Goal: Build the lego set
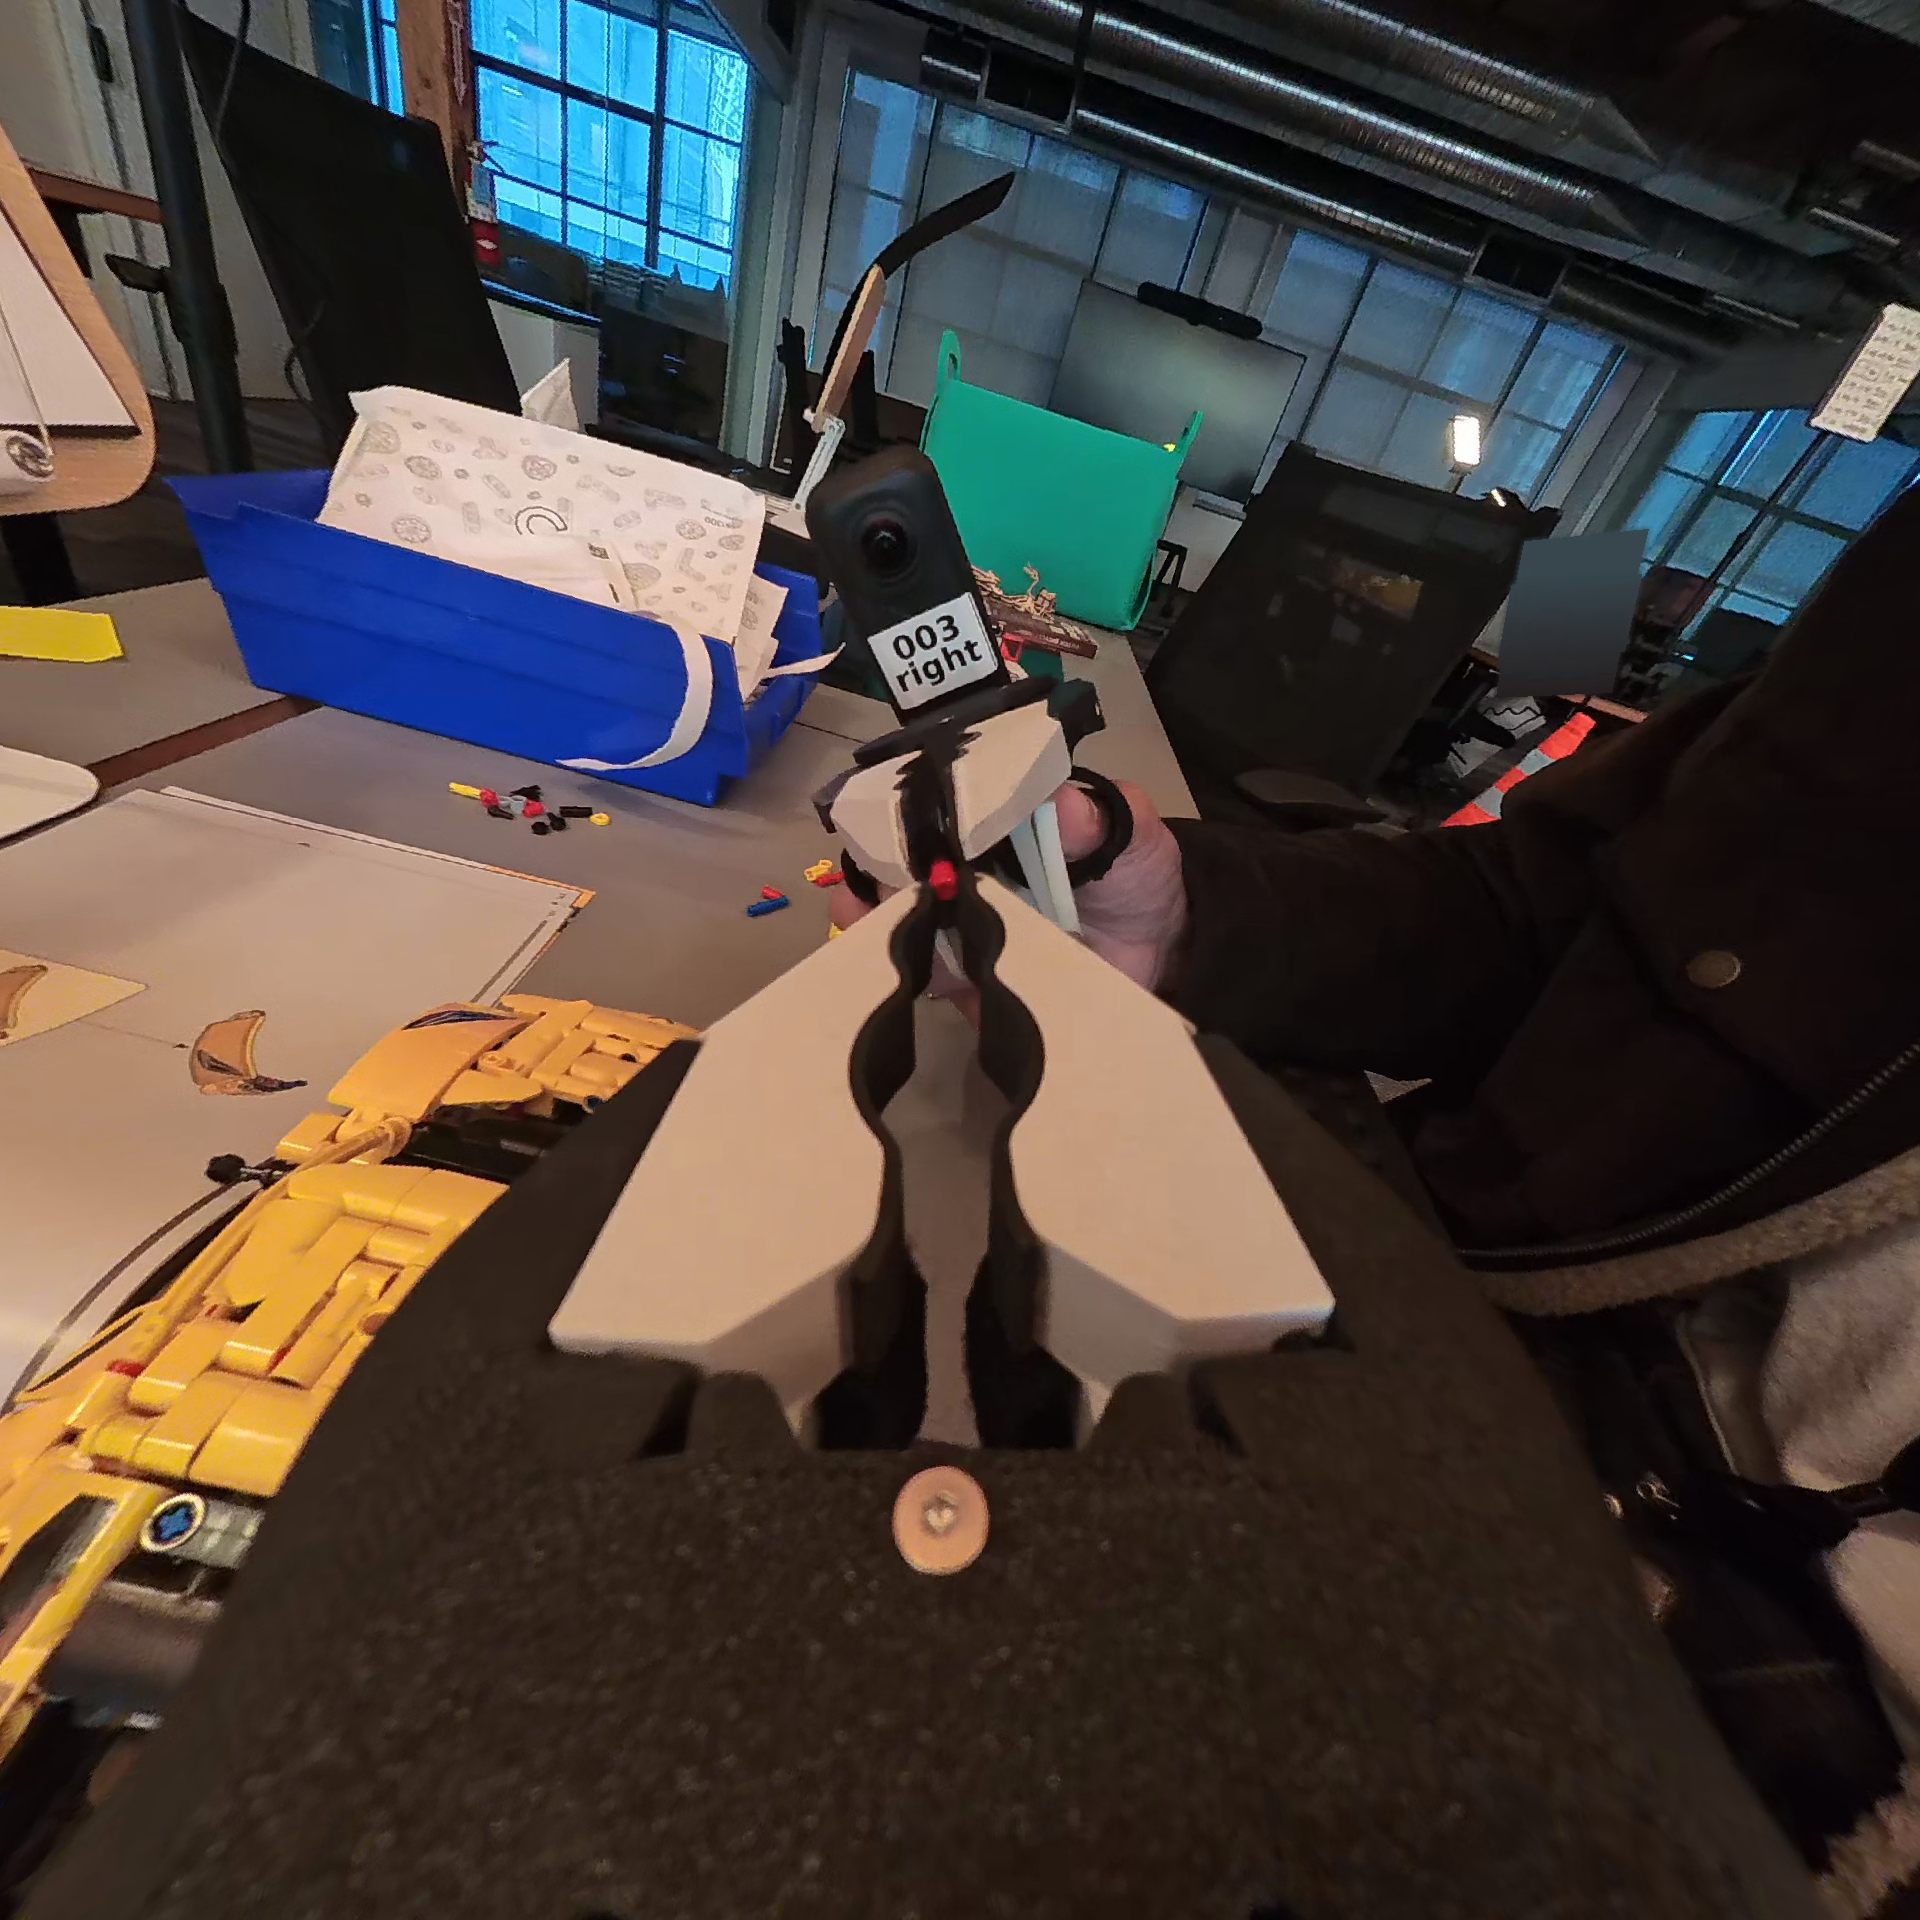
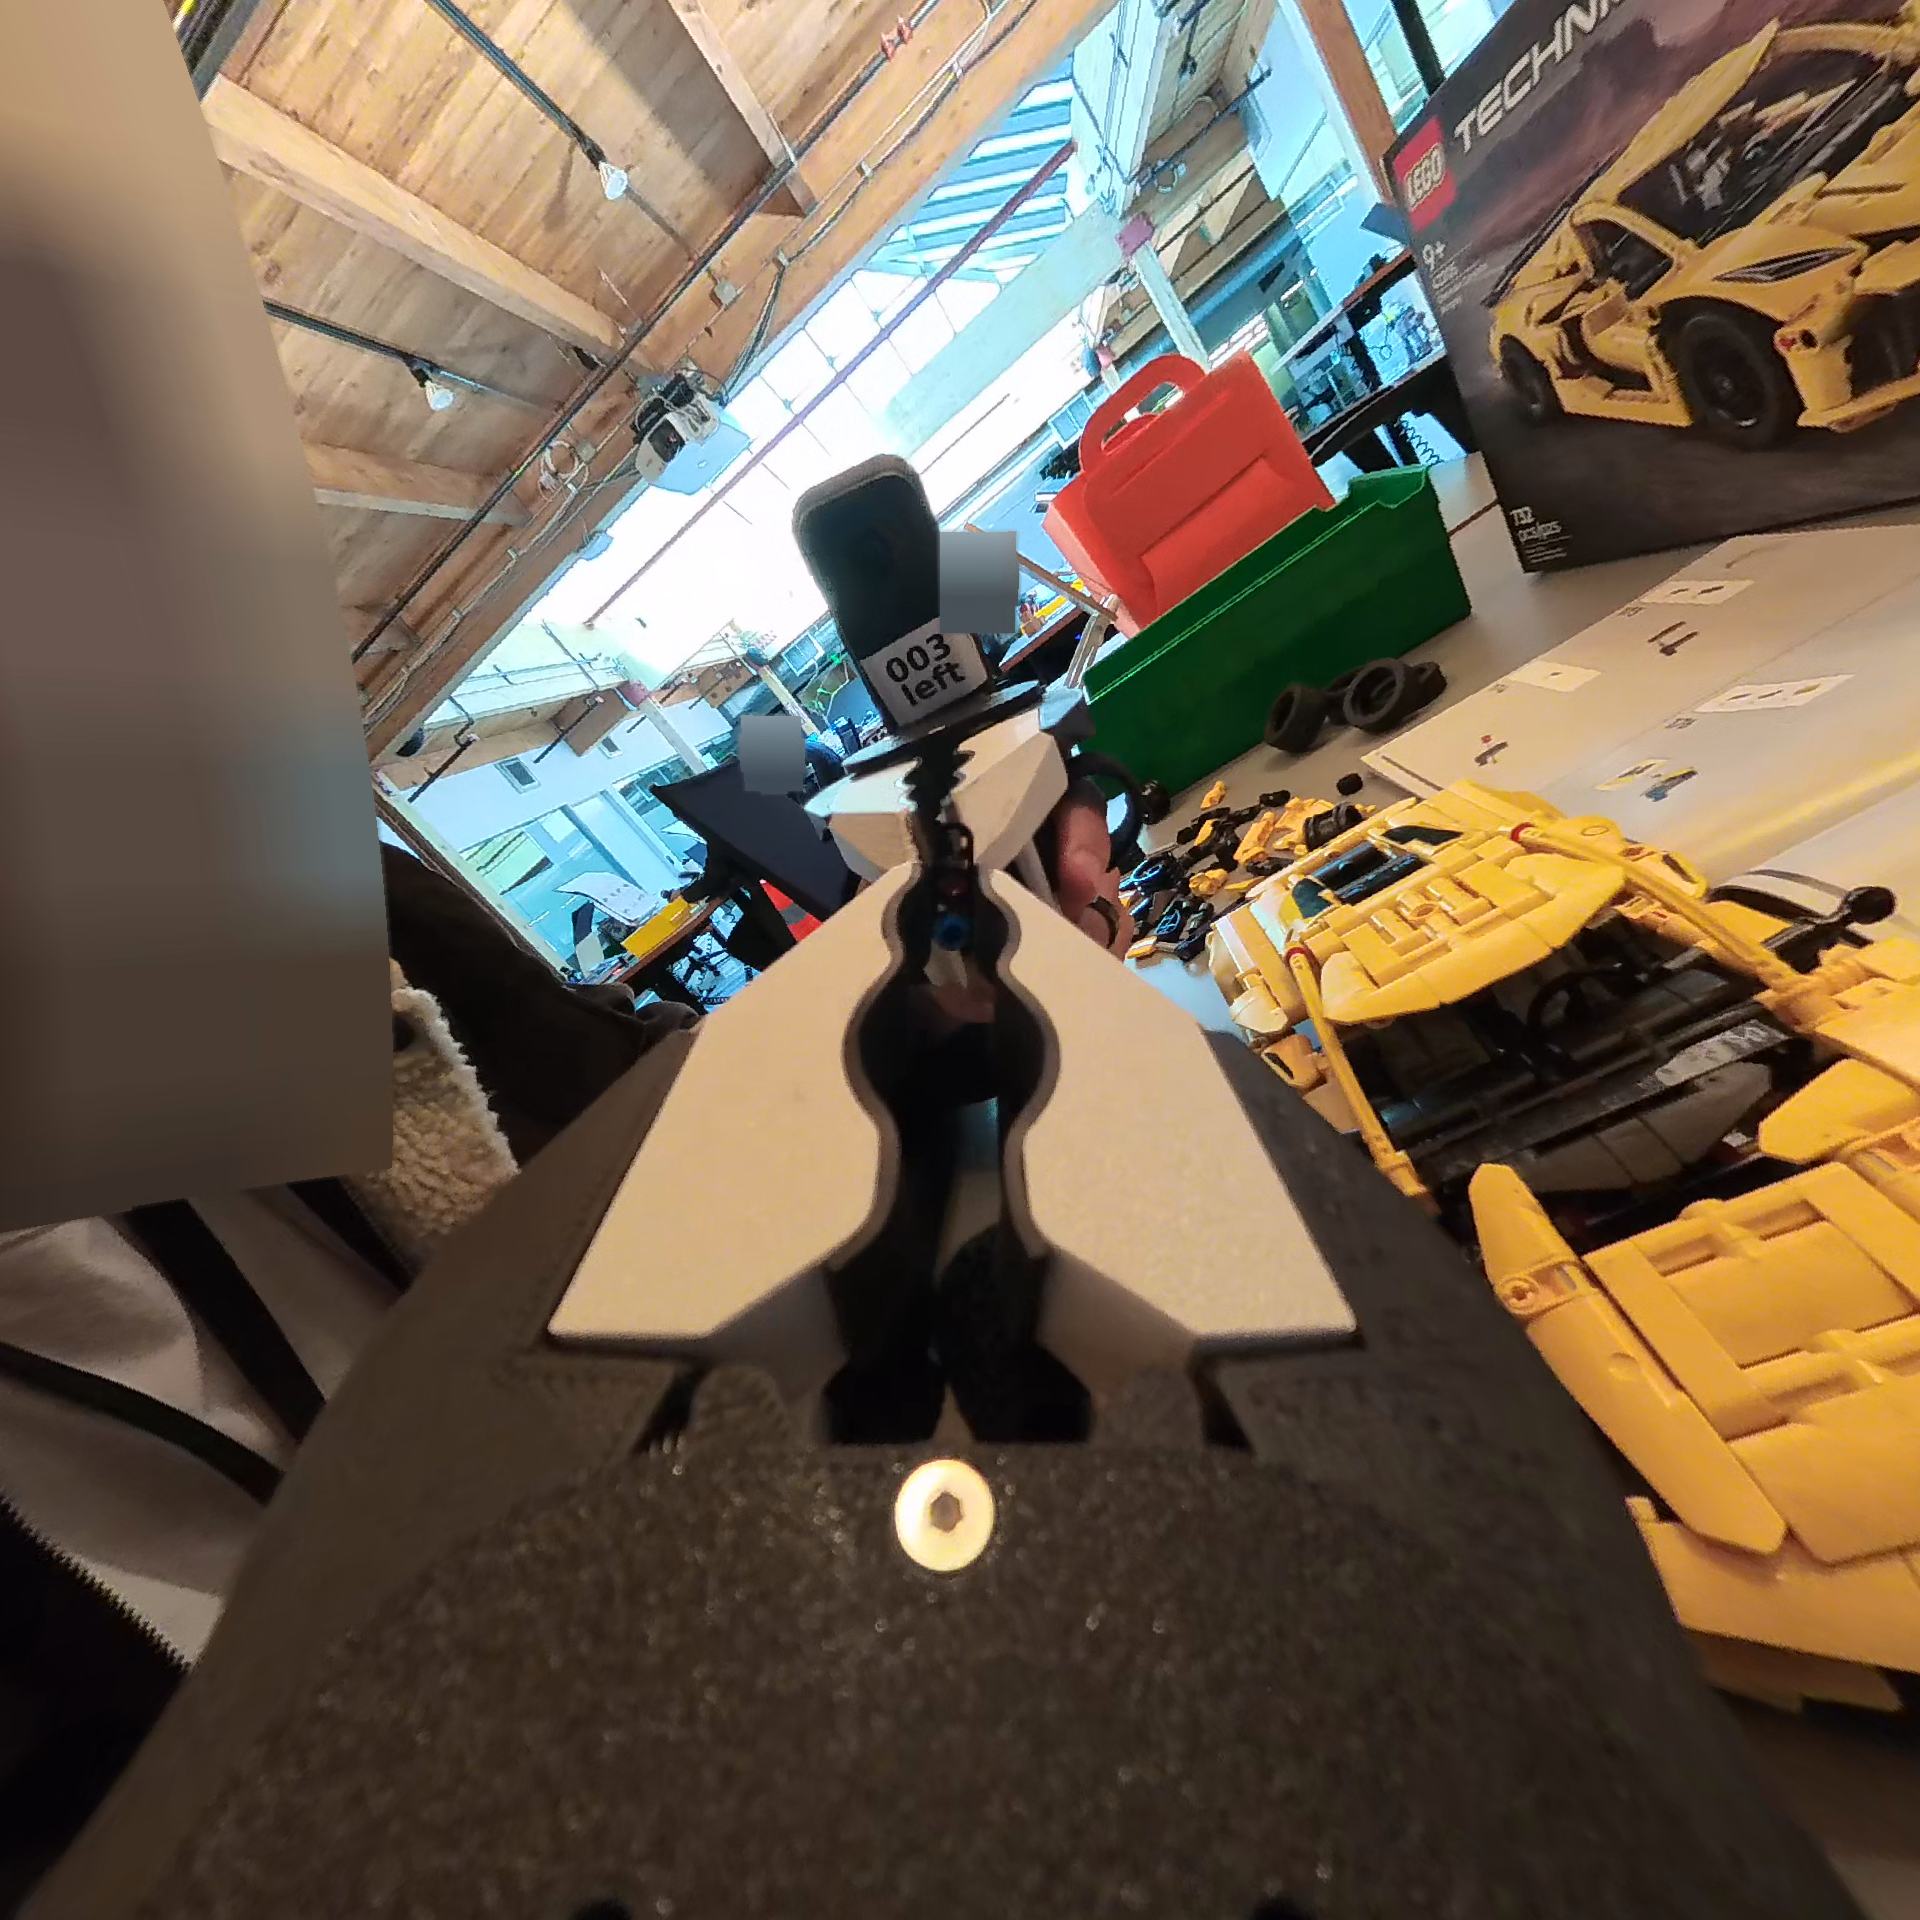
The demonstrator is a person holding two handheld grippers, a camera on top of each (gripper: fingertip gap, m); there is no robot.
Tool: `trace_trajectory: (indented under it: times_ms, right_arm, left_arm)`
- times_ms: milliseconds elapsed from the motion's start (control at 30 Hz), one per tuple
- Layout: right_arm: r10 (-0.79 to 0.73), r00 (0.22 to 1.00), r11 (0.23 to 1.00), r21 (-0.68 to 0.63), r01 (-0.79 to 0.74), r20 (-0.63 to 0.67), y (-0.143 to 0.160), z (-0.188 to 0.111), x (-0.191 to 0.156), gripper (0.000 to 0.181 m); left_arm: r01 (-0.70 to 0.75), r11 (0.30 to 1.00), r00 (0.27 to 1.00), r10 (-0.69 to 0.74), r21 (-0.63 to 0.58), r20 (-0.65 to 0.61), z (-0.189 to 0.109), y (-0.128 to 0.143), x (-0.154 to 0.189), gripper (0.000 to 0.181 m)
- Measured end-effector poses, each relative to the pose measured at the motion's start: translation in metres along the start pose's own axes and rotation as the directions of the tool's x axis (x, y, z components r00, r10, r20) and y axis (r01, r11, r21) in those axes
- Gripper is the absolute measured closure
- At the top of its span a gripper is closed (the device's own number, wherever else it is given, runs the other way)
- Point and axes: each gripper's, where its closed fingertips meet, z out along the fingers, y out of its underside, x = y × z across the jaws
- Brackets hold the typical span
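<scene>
The two grippers meet tip to tip in the air just beside the yellow lego car [image 2: 1558,1039], apparently so two small parts can be pressed together off the table. The left gripper [image 1: 940,914] has its jaws nearly closed; from the right wrist view it seems to pinch a small black piece [image 2: 956,842], though that piece is too small to identify. The right gripper [image 2: 948,914] is clenched on a short pin, whose blue end [image 2: 951,928] shows near its own tips and whose red end [image 1: 942,876] faces the left gripper. Loose black tyres [image 2: 1361,701] and yellow parts [image 2: 1247,821] lie beyond the car, likely staged for later steps.
</scene>
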Motion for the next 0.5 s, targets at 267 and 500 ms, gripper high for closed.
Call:
trace_trajectory:
  times_ms: [267, 500]
  right_arm:
    - [-0.002, 1.0, 1.0, -0.01, 0.002, -0.007, 0.001, -0.001, 0.001, 0.175]
    - [-0.031, 0.999, 0.998, -0.048, 0.03, -0.022, 0.005, 0.0, 0.001, 0.175]
  left_arm:
    - [-0.017, 1.0, 1.0, 0.017, -0.015, 0.001, 0.003, 0.005, 0.001, 0.181]
    - [-0.049, 0.998, 0.999, 0.05, -0.049, 0.013, 0.006, 0.011, 0.002, 0.181]
